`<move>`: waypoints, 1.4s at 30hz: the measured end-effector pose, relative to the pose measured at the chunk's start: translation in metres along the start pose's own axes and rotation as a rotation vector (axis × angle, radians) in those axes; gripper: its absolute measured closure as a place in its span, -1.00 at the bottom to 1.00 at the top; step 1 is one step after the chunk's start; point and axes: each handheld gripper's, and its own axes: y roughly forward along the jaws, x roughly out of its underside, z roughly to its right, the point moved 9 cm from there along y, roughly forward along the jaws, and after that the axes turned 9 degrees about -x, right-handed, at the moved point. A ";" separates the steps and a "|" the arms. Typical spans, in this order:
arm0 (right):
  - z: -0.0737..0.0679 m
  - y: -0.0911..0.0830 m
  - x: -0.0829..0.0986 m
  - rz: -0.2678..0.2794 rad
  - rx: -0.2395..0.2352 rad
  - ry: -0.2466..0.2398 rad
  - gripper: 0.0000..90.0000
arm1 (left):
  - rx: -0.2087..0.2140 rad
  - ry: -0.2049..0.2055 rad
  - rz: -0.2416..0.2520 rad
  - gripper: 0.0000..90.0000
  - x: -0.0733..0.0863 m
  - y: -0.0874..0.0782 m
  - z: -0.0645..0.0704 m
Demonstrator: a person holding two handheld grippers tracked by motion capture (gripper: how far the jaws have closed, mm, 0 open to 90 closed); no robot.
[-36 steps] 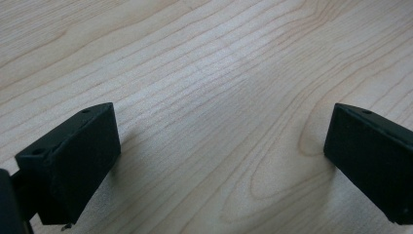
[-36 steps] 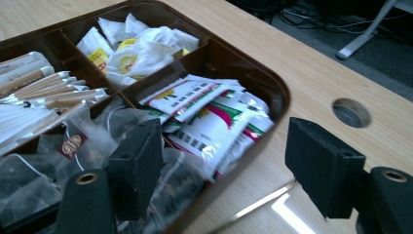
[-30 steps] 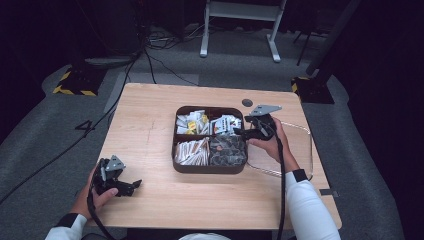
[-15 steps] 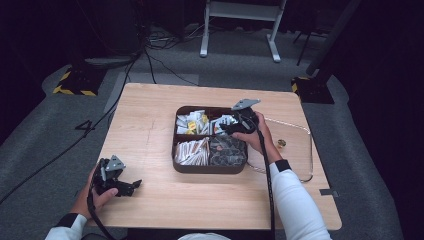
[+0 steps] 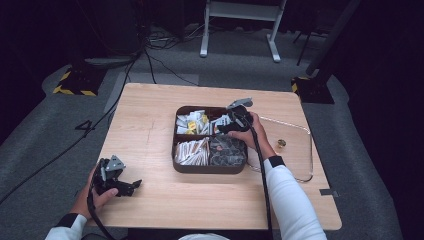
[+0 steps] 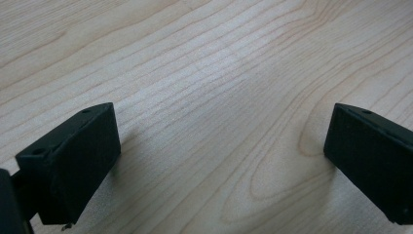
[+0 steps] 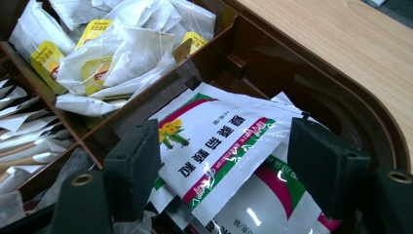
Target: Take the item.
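left hand (image 5: 95, 192): near-left corner of table (image 5: 150, 120), resting on the wood, well apart from the tray.
left gripper (image 5: 131, 186): low on tabletop, jaws wide apart w/ nothing btwn them; left gripper view has just bare wood grain btwn the two black jaws.
tray (image 5: 207, 168): dark brown, 4 compartments, mid-table, slightly right of centre.
tea bags (image 7: 122, 53): white w/ yellow tags, heaped in far-left compartment in high view; in right gripper view they sit beyond the divider (image 7: 131, 112).
long packets (image 5: 192, 151): pale, stacked in near-left compartment.
dark wrappers (image 5: 227, 150): near-right compartment, detail too small to tell.
sachet (image 7: 219, 146): white w/ red-green stripe + yellow flower print, top of a pile in far-right compartment, lying flat, tilted across the pile.
right gripper (image 5: 222, 126): over far-right compartment, pointing left/down into it; jaws wide, one each side of the sachet, not closed on it. contact w/ sachet edges: can't tell.
right hand (image 5: 247, 131): wraps gripper body, over tray's right side; cable trails back along the sleeve.
lid (image 5: 300, 150): clear, flat on table just right of tray.
small round thing (image 5: 281, 143): lies within the lid's outline.
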 end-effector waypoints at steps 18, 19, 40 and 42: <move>-0.016 0.010 -0.023 0.018 -0.028 -0.025 0.29 | 0.004 0.000 -0.003 -1.00 0.000 0.000 0.000; -0.017 0.011 -0.025 0.022 -0.034 -0.027 0.35 | 0.004 0.000 -0.003 -1.00 -0.001 0.000 0.000; -0.028 0.006 -0.029 0.035 -0.039 -0.075 0.98 | 0.003 0.000 -0.003 -1.00 0.000 0.000 0.000; -0.028 0.001 -0.032 0.055 -0.034 -0.070 0.99 | 0.004 0.000 -0.003 -1.00 0.000 0.000 0.000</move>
